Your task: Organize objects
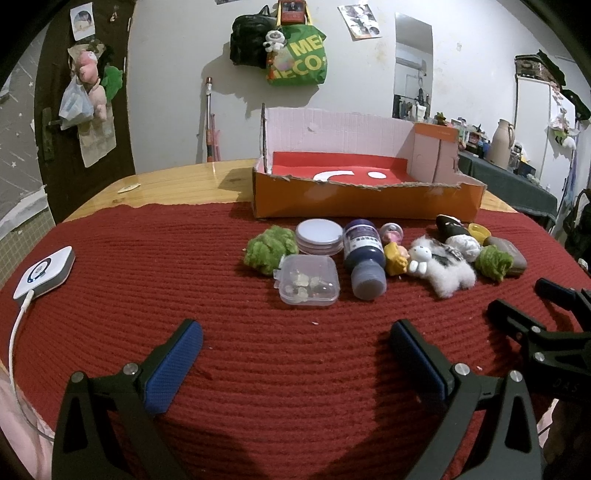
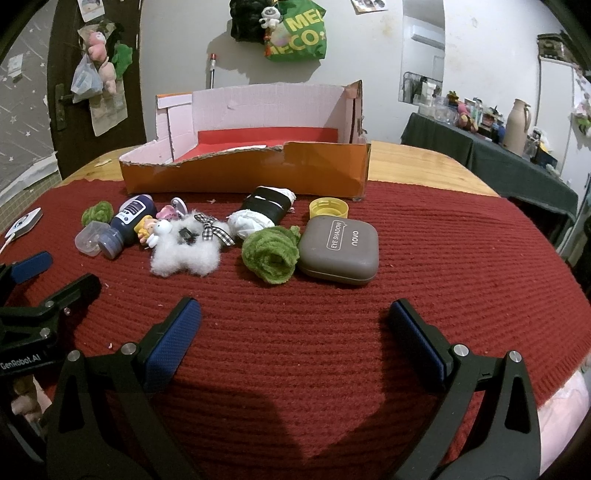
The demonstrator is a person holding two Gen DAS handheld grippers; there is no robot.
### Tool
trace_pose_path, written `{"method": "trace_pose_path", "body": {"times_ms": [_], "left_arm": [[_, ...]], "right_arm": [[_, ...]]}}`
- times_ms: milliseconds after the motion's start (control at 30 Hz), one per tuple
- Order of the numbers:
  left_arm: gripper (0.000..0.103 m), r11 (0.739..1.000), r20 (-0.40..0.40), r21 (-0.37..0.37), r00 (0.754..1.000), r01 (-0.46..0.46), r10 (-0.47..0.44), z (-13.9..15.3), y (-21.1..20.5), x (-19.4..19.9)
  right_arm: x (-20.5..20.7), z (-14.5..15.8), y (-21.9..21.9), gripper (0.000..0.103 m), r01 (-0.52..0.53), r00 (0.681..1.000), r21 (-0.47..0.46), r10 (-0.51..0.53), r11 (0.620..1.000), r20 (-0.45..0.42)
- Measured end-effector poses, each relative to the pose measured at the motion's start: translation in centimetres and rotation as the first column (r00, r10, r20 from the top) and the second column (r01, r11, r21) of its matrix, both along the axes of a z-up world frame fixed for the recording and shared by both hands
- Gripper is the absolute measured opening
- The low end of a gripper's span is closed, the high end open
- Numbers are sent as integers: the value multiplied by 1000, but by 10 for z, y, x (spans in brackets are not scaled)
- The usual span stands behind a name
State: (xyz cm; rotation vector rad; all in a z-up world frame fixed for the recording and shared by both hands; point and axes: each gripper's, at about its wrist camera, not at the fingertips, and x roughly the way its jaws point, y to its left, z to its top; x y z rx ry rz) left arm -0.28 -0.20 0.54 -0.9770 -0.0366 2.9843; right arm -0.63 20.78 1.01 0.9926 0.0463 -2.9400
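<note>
- Both tools hover low over the red knit cloth [image 1: 147,258] on the bench [image 1: 177,181], nothing picked up yet. The left gripper [image 1: 295,354] has its fingers spread wide and empty; the right gripper [image 2: 293,332] is the same.
- The clutter sits in a row at 12 o'clock from both cameras, just in front of the orange cardboard box [image 2: 243,173], which looks like the drop spot.
- Probably easiest to start with firm stuff: the right could take the grey case [image 2: 338,249] at its 1 o'clock, and the left the clear plastic box [image 1: 308,280] at 12 o'clock.
- Come in level and pinch the flat sides, since things touch each other and the dark bottle [image 1: 364,254] could roll.
- Readable text: the case says "EYE SHADOW" and "novo", the left tool reads "GenRobot.AI", and the green bag [image 2: 295,33] on the wall shows "ME" over "ECO".
</note>
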Motion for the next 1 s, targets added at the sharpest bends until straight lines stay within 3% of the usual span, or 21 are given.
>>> {"method": "trace_pose_path", "body": {"times_ms": [300,700,1000], "left_arm": [[103,999,28,15,998,-51,50,9,-21,-11],[103,995,108,65,991,69,-76,18,-26,-37],[98,989,164,72,976,133,-143,11,-22,-51]], "right_arm": [[-5,13,7,103,23,1000,-13,-23,1000,-2],[-27,33,37,103,66,997,-50,-64,997,34],[-49,32,54,103,95,989,-60,-88,994,119]]}}
